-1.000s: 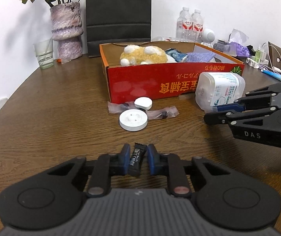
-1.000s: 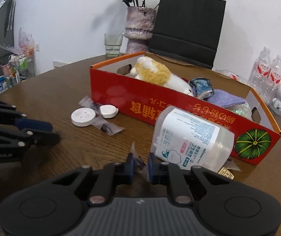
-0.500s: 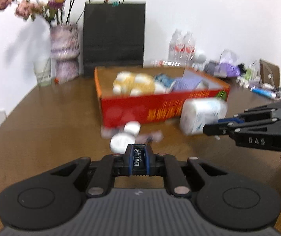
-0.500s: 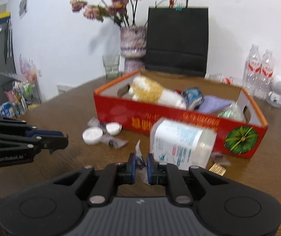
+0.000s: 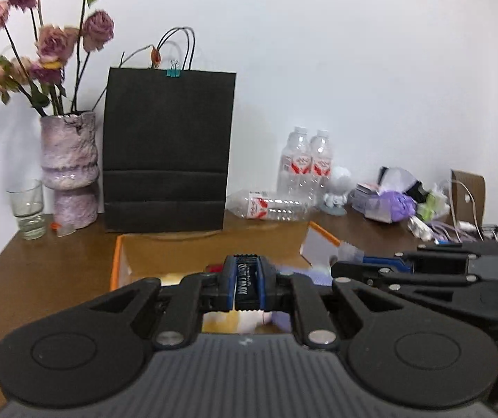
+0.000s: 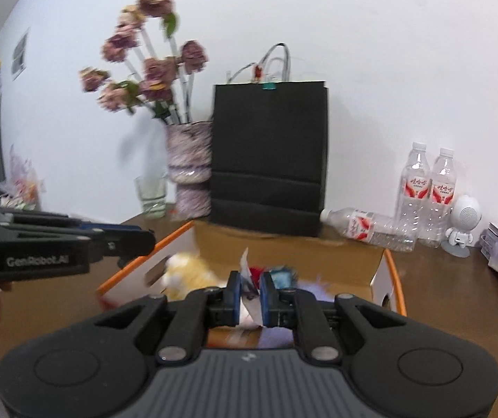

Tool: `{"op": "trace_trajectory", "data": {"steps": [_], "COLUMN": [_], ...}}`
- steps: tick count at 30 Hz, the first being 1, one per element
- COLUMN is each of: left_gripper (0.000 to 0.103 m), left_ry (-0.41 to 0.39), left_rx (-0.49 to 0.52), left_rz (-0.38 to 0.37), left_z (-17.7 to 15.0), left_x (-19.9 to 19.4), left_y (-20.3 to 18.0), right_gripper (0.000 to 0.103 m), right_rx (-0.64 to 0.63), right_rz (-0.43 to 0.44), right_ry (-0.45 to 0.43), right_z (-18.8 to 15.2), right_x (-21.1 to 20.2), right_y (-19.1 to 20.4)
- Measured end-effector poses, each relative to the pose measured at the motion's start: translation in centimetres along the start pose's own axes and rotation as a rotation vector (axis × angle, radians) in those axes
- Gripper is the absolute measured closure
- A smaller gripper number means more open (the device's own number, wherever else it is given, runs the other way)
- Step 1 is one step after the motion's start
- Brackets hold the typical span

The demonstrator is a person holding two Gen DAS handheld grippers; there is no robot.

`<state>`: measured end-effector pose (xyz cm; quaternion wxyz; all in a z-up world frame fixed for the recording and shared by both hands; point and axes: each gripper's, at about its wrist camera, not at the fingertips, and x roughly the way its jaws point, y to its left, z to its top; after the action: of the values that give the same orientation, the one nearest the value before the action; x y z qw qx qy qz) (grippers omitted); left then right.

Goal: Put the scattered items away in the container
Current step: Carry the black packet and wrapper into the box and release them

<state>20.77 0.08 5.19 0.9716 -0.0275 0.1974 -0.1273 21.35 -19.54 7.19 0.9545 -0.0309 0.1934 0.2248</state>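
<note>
My left gripper is shut on a small black candy packet with white lettering, held upright above the open cardboard box. My right gripper is shut on a crumpled clear wrapper, also over the box. Inside the box lie a yellow and white plush toy, something red, a blue-wrapped thing and a purple cloth. The right gripper shows at the right of the left wrist view. The left gripper reaches in from the left of the right wrist view. The table in front of the box is hidden by the gripper bodies.
Behind the box stand a black paper bag, a mottled vase with dried roses and a drinking glass. Water bottles, one lying flat, a small white figure and tissue packs crowd the back right.
Both grippers rose from the table and moved forward over the box, each keeping its hold. The white discs, plastic jar and red box front have dropped out of sight.
</note>
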Motion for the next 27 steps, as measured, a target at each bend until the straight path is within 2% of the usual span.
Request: {"op": "trace_trajectory", "data": {"steps": [5,10,11,12,13,14,15,16,19,20,22,27], "left_gripper": [0.090,0.089,0.085,0.071,0.061,0.040,0.024,0.020,0.007,0.000,0.000,0.000], "left_ry": [0.044,0.106,0.116,0.123,0.126,0.123,0.113,0.095,0.056,0.044,0.019,-0.019], "left_rx": [-0.073,-0.132,-0.138,-0.147,-0.156,-0.159,-0.154,-0.142,-0.114,-0.111,-0.102,-0.102], "left_rz": [0.012,0.011,0.018,0.019,0.018,0.021,0.027,0.031,0.043,0.053,0.076,0.118], "left_z": [0.8,0.3,0.2,0.2,0.2,0.2,0.3,0.3,0.7,0.8,0.9,1.0], "left_x": [5.7,10.1,10.7,11.3,11.5,11.6,11.6,11.3,10.3,10.0,9.1,6.8], "left_y": [1.5,3.2,3.4,3.6,3.8,3.9,3.9,3.8,3.4,3.2,2.8,2.4], "right_gripper": [0.093,0.092,0.090,0.088,0.084,0.076,0.060,0.041,0.019,0.014,0.004,0.000], "right_rx": [0.081,0.126,0.132,0.138,0.146,0.156,0.165,0.171,0.161,0.161,0.171,0.191], "right_rz": [-0.036,-0.054,-0.058,-0.059,-0.059,-0.058,-0.055,-0.054,-0.062,-0.063,-0.060,-0.093], "right_ry": [0.001,0.084,0.104,0.122,0.136,0.143,0.147,0.142,0.110,0.102,0.088,0.081], "right_z": [1.3,0.6,0.5,0.5,0.4,0.3,0.3,0.2,0.3,0.5,0.6,0.6], "right_x": [5.2,10.4,11.3,12.0,12.6,12.9,13.1,13.0,12.3,12.0,11.5,9.8], "right_y": [-3.3,-6.0,-6.4,-6.8,-7.2,-7.5,-7.7,-7.9,-7.7,-7.7,-7.9,-7.8]}}
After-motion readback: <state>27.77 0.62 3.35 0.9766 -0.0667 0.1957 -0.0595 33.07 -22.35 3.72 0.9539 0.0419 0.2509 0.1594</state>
